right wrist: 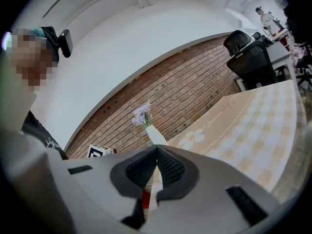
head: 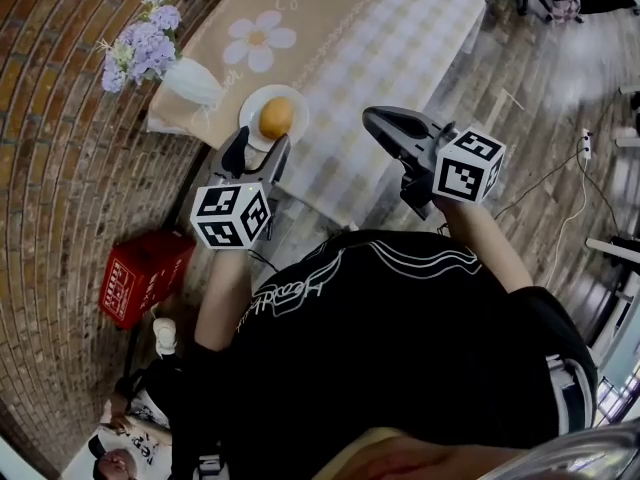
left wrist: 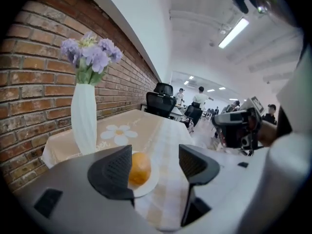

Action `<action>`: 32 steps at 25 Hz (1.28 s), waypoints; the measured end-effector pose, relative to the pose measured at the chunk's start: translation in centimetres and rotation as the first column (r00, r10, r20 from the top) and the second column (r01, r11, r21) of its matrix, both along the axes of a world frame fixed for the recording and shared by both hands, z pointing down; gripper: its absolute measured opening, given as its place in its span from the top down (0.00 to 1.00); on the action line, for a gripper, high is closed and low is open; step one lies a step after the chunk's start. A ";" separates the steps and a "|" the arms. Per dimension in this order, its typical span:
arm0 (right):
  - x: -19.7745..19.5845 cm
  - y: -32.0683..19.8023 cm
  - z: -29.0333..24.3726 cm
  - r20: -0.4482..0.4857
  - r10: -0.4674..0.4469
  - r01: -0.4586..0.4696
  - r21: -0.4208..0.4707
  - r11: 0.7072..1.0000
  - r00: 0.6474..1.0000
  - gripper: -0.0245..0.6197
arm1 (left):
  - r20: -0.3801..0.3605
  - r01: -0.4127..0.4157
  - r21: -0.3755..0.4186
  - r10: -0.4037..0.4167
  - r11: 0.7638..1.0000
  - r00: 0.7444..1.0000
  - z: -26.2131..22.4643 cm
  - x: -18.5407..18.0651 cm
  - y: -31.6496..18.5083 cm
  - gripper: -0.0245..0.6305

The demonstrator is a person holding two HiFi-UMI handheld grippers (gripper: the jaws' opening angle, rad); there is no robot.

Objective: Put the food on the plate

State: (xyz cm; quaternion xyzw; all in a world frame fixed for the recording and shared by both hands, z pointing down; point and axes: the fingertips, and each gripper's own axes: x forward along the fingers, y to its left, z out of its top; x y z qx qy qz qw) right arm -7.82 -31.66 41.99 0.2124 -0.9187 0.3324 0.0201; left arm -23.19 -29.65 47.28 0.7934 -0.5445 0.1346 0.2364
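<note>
A round orange piece of food (head: 277,116) lies on a small white plate (head: 252,108) near the table's front left edge. My left gripper (head: 257,148) hovers just short of the plate, open, with nothing between its fingers. In the left gripper view the food (left wrist: 140,168) and the plate (left wrist: 150,185) show in the gap of the left gripper (left wrist: 156,155), next to the left jaw and beyond it. My right gripper (head: 372,118) is held over the checked tablecloth to the right of the plate, shut and empty. The right gripper view shows the right gripper (right wrist: 157,149) with its jaws pressed together.
A white vase (head: 190,80) of purple flowers stands on the table left of the plate, by the brick wall. The tablecloth (head: 390,38) stretches away to the right. A red box (head: 145,276) sits on the floor below. Office chairs (left wrist: 161,101) stand at the table's far end.
</note>
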 end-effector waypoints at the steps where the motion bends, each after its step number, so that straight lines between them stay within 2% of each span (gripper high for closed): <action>1: -0.1 0.2 -0.5 0.004 -0.008 0.008 0.010 1.000 1.000 0.97 | -0.014 0.001 0.015 0.000 1.000 1.000 -1.2 0.1 0.4 0.52; 3: -0.3 0.6 -1.5 0.007 -0.029 0.028 0.031 0.999 1.000 0.97 | -0.046 0.003 0.047 -0.001 0.999 0.999 -3.7 0.4 1.3 0.64; 8: -0.7 1.9 -4.7 0.016 -0.081 0.079 0.109 0.991 0.997 0.97 | -0.148 -0.032 0.138 0.053 0.990 0.988 -10.0 2.3 3.6 0.77; 10: -0.8 2.2 -5.6 0.018 -0.095 0.092 0.127 0.988 0.995 0.97 | -0.176 -0.056 0.156 0.084 0.986 0.981 -11.7 3.0 4.7 0.86; 13: -1.0 3.2 -6.6 0.043 -0.112 0.106 0.131 0.986 0.993 0.97 | -0.215 -0.089 0.161 0.123 0.983 0.969 -13.4 4.0 6.4 0.93; 20: -1.7 5.3 -7.6 -0.004 -0.171 0.168 0.207 0.964 0.985 0.97 | -0.198 -0.107 0.185 0.144 0.977 0.970 -14.6 5.1 7.8 0.95; 32: -1.5 5.7 -7.2 0.002 -0.161 0.157 0.197 0.968 0.987 0.97 | -0.204 -0.100 0.177 0.136 0.979 0.969 -14.0 5.5 7.9 0.95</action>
